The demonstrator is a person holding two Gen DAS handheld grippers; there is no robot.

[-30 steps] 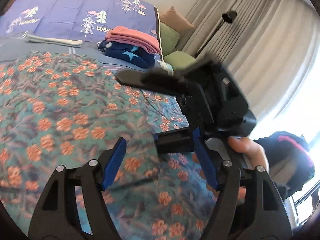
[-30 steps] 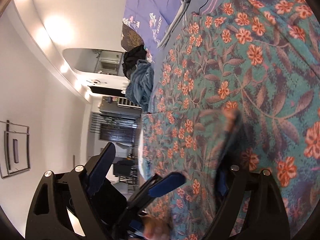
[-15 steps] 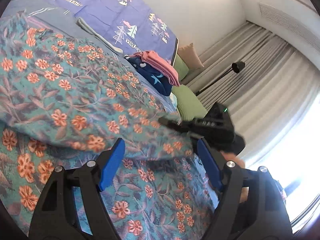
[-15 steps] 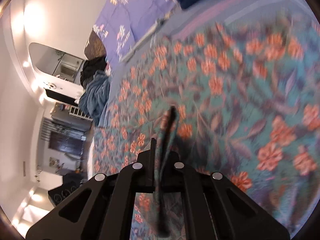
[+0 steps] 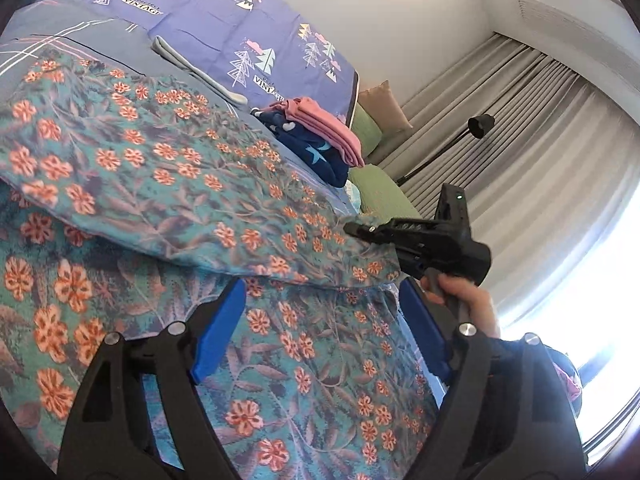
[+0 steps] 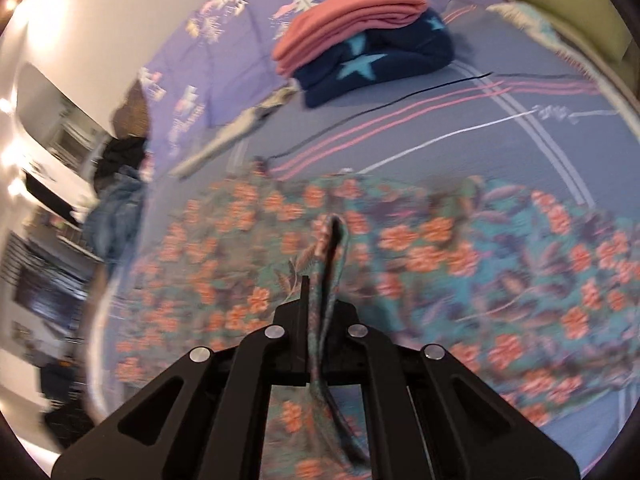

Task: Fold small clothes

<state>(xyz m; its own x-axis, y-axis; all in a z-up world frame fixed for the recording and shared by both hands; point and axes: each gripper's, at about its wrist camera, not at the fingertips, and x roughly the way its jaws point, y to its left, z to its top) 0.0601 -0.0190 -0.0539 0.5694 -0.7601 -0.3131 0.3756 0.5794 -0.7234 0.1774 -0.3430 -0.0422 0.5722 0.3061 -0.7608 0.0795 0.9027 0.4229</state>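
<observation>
A teal garment with orange flowers [image 5: 168,184] lies spread on the bed; it also fills the right wrist view [image 6: 460,252]. My left gripper [image 5: 320,332] is open and empty, its blue pads [image 5: 218,332] just above the cloth. My right gripper [image 6: 320,304] is shut on an edge of the floral garment and holds it lifted, so a fold of cloth hangs over the lower layer. In the left wrist view the right gripper [image 5: 360,230] shows at the right, at the lifted edge of the fold.
A folded stack, pink garment [image 6: 352,24] on a navy star one [image 6: 380,68], sits at the far side of the bed. A grey folded cloth [image 5: 192,66] lies by the purple pillows [image 5: 224,24]. Green cushions [image 5: 380,196], a floor lamp [image 5: 480,124] and curtains stand right.
My right gripper closed on the floral garment's edge and carried it up and across, forming a fold. My left gripper stayed open and tilted its view up toward the far side of the bed.
</observation>
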